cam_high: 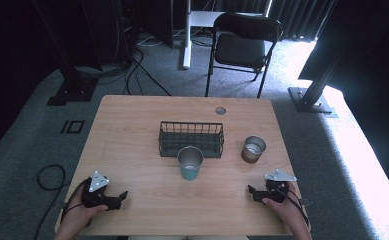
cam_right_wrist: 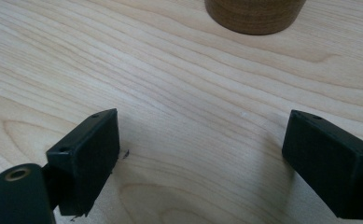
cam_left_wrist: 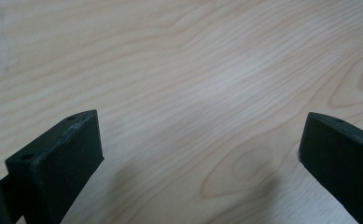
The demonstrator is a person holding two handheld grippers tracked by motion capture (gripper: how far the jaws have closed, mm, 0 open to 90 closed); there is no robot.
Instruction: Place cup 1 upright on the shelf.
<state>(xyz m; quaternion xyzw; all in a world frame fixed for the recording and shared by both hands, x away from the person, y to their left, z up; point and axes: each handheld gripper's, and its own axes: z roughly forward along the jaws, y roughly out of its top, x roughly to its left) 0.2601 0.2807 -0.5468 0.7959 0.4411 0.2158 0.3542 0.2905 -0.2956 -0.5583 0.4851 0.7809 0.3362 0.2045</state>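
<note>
Brown cup [cam_high: 253, 149] stands near the open right hand-held gripper [cam_high: 252, 190]

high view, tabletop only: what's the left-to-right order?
left gripper → wire basket → teal cup → brown cup → right gripper, with overlaps: the teal cup stands before the basket, the right gripper's tip under the brown cup.

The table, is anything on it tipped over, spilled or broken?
Nothing stands out. The blue metal cup and brown metal cup stand upright on the wooden table, no spill around them. The black wire basket sits level. Left gripper and right gripper are open, holding nothing.
</note>
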